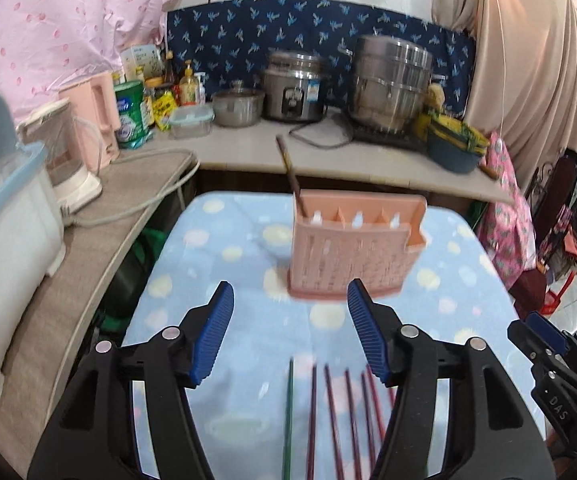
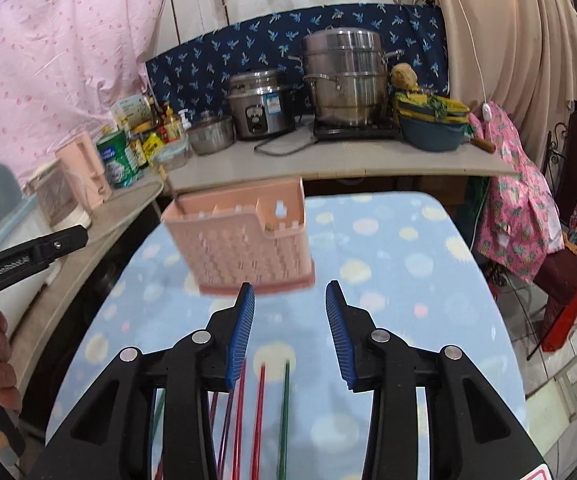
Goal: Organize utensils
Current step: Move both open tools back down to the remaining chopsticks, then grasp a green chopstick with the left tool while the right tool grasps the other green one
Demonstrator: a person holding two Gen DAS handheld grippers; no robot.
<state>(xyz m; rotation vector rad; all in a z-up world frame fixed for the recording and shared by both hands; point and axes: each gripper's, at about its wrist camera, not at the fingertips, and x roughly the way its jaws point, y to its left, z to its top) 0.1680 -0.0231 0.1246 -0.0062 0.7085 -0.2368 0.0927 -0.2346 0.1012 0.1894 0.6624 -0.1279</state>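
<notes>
A pink slotted utensil holder (image 1: 348,252) (image 2: 240,244) stands upright on the blue dotted cloth (image 1: 224,264) (image 2: 400,280) covering the table. One brown chopstick (image 1: 288,172) leans in its leftmost slot. Several chopsticks lie side by side on the cloth near me: a green one (image 1: 288,412) (image 2: 284,412) and dark red ones (image 1: 352,412) (image 2: 258,412). My left gripper (image 1: 289,284) hangs open above them, nothing between its blue pads. My right gripper (image 2: 289,285) is open too, over the red and green sticks, short of the holder.
Behind the table a counter carries a rice cooker (image 1: 294,88), a tall steel steamer (image 1: 388,84), a small pot (image 1: 236,108) and a blue basin (image 1: 454,148). A side shelf on the left bears a white box (image 1: 8,232) and a pink kettle (image 1: 92,120). A hand (image 2: 0,360) holds the left gripper's handle.
</notes>
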